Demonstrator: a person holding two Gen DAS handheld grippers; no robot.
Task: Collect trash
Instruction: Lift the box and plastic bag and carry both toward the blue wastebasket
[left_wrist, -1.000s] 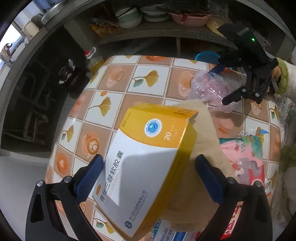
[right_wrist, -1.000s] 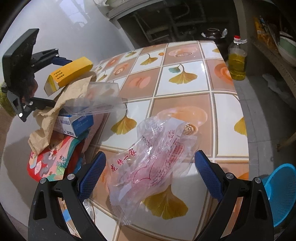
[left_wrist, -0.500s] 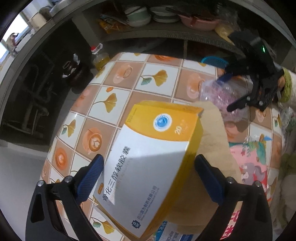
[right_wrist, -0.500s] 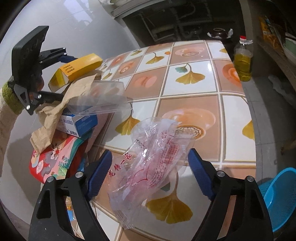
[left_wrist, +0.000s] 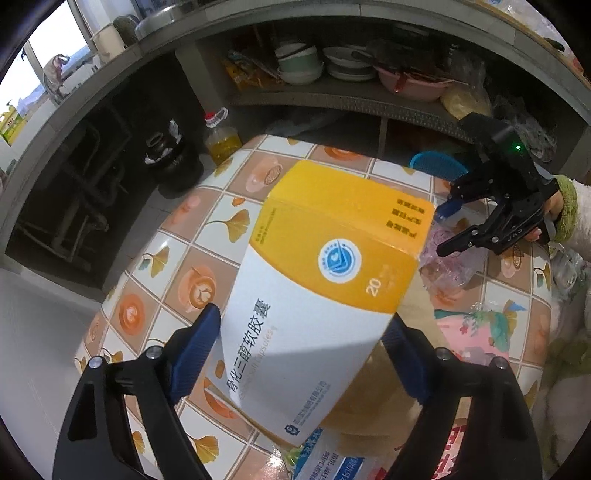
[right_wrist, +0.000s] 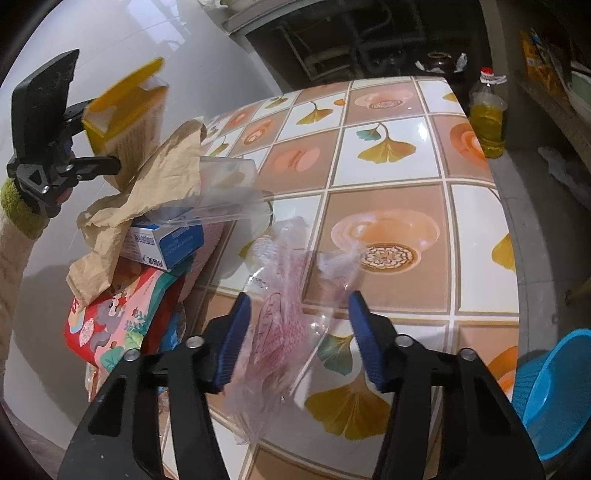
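Note:
My left gripper (left_wrist: 306, 354) is shut on a yellow and white medicine box (left_wrist: 325, 291) and holds it in the air above the tiled table (left_wrist: 207, 229); the box also shows in the right wrist view (right_wrist: 125, 114). My right gripper (right_wrist: 299, 343) has its jaws open around a crumpled clear pink-printed plastic bag (right_wrist: 291, 317) lying on the table, without squeezing it. That bag shows in the left wrist view (left_wrist: 450, 258) under the right gripper (left_wrist: 447, 229).
A pile at the table's left holds brown paper (right_wrist: 147, 199), a blue and white box (right_wrist: 166, 243), a clear plastic tray (right_wrist: 225, 192) and a colourful packet (right_wrist: 118, 321). A blue basket (right_wrist: 550, 398) and an oil bottle (right_wrist: 487, 122) stand beyond the table's edge.
My left gripper has lifted the medicine box higher and tilted it. My right gripper has moved forward over the plastic bag and its jaws have narrowed around it.

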